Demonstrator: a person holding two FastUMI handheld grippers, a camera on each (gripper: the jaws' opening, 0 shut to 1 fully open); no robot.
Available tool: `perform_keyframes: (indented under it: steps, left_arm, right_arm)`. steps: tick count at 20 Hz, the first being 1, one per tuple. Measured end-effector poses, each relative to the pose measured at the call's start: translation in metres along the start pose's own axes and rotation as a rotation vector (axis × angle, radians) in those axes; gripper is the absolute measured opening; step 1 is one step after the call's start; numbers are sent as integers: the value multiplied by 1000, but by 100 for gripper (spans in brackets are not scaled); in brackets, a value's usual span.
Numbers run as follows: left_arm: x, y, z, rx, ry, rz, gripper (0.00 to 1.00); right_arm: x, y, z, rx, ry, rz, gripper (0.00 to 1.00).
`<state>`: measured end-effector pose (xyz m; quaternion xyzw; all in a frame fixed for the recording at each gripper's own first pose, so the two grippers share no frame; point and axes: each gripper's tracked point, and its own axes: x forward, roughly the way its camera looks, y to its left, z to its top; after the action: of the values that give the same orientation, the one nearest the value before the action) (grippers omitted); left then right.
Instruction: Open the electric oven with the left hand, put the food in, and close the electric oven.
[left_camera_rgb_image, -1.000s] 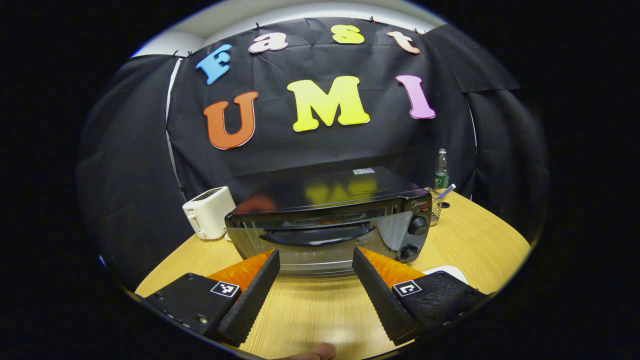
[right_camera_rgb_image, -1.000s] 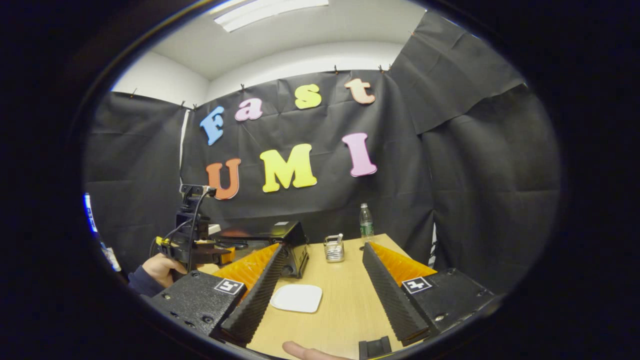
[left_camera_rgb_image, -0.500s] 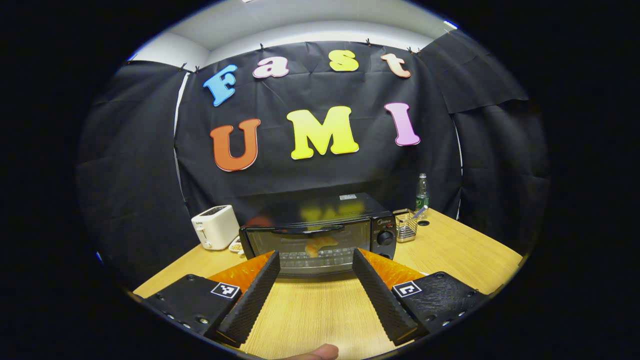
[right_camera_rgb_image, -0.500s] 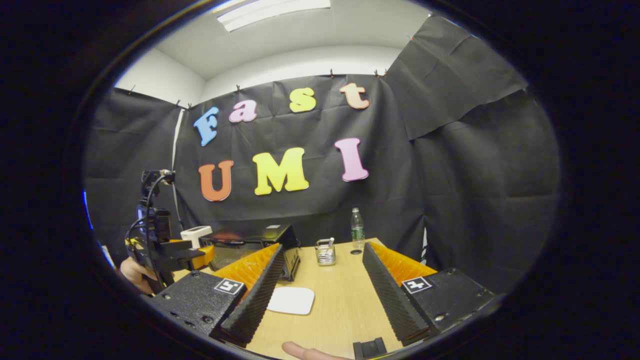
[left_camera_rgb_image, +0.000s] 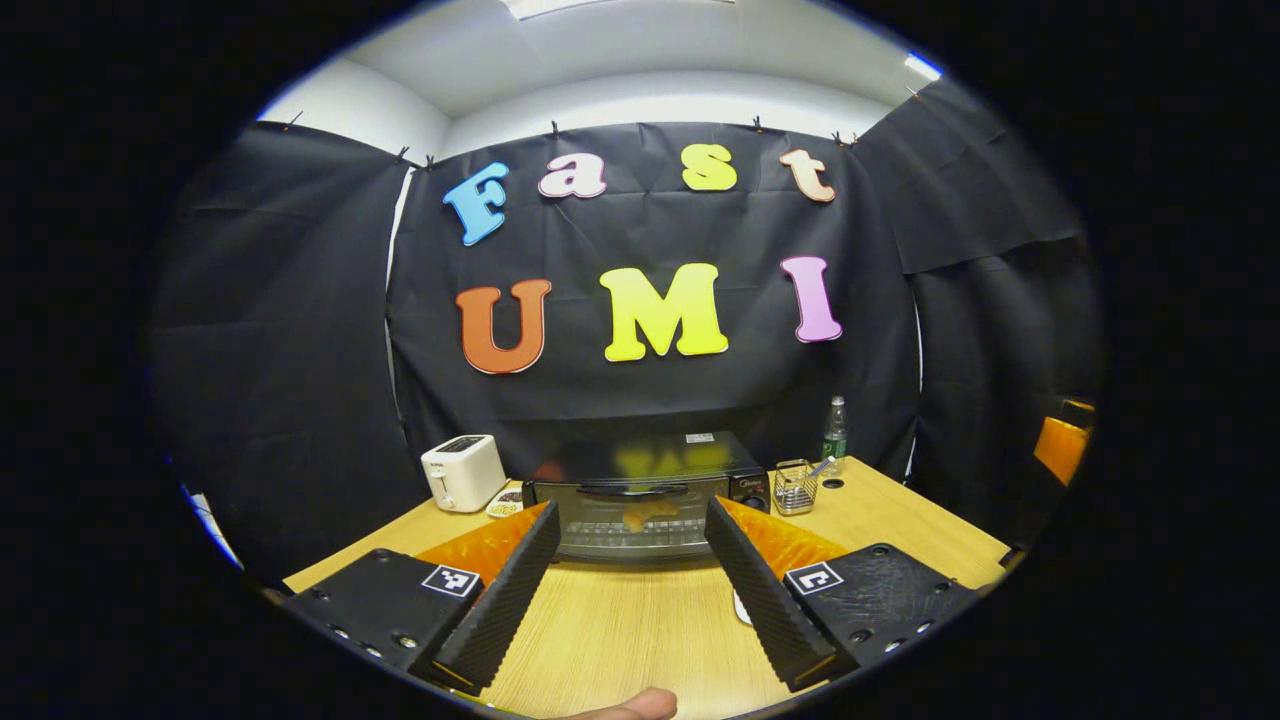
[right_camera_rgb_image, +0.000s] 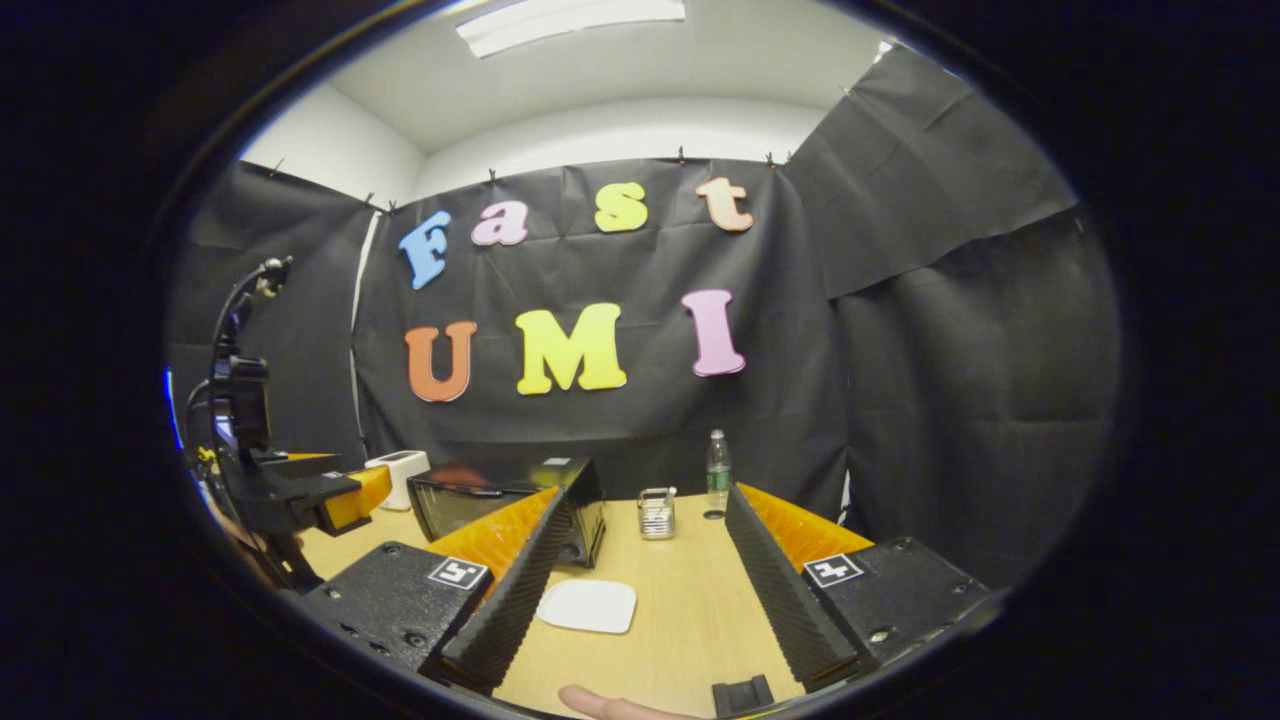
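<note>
In the left gripper view the left gripper sits at the bottom centre with its fingers spread wide and nothing between them, above bare wooden table. Just beyond, at centre, the black oven stands with its door closed and the food behind the glass; its label is too small to read. A white toaster stands left of it, a wire basket and bottle right. In the right gripper view the right gripper is equally wide and empty over a white plate.

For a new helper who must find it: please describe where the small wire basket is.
On the light wooden table, find the black electric oven. Just beside its knob end stands the small metal wire basket, before a clear plastic bottle. It alone is open silver mesh.
</note>
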<state>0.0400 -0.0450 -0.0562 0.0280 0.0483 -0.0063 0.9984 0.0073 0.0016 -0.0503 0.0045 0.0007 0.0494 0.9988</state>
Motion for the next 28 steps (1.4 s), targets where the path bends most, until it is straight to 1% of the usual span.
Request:
perform_keyframes:
  steps: [2,4,6,7,9,12,13,14,15,16,19,23,24,25,26,28]
  left_arm:
    - [-20,8,12,-2,-32,14,95]
    - [-37,26,20,-4,-58,59,95]
    - [-49,33,25,-42,-74,85,95]
    - [-53,30,26,-56,-74,71,95]
    - [-60,18,25,-49,-66,17,96]
    - [-66,11,23,-58,-55,-26,96]
    - [-67,7,25,-74,-59,-47,96]
    - [-68,-1,27,-106,-57,-85,95]
    - [-68,-5,30,-133,-64,-105,100]
    - [-69,-4,33,-138,-67,-109,96]
    - [-66,6,29,-103,-53,-77,96]
    - [-69,6,38,-96,-61,-75,96]
    - [-71,8,41,-95,-66,-73,87]
    - [-72,8,44,-94,-71,-72,95]
    - [-74,9,47,-90,-75,-72,86]
    - [-76,7,52,-79,-88,-71,86]
  right_arm:
    - [-1,9,8,-40,6,22,96]
    - [-2,8,18,-48,3,14,96]
    - [-5,12,21,-45,15,22,96]
    - [-7,12,23,-51,18,22,96]
    - [-8,8,31,-68,6,3,96]
    - [-12,11,37,-85,3,-8,96]
    - [-14,13,39,-87,3,-8,96]
    - [-15,13,42,-88,0,-10,96]
    - [-15,14,44,-88,0,-14,96]
    - [-16,16,45,-92,2,-8,96]
    - [-19,19,52,-96,-8,-1,96]
    - [-24,17,60,-84,-17,-12,96]
    - [-25,16,62,-81,-21,-8,96]
    - [-26,16,65,-78,-26,-11,96]
    - [-27,14,67,-76,-29,-13,96]
    - [-28,10,71,-74,-38,-19,96]
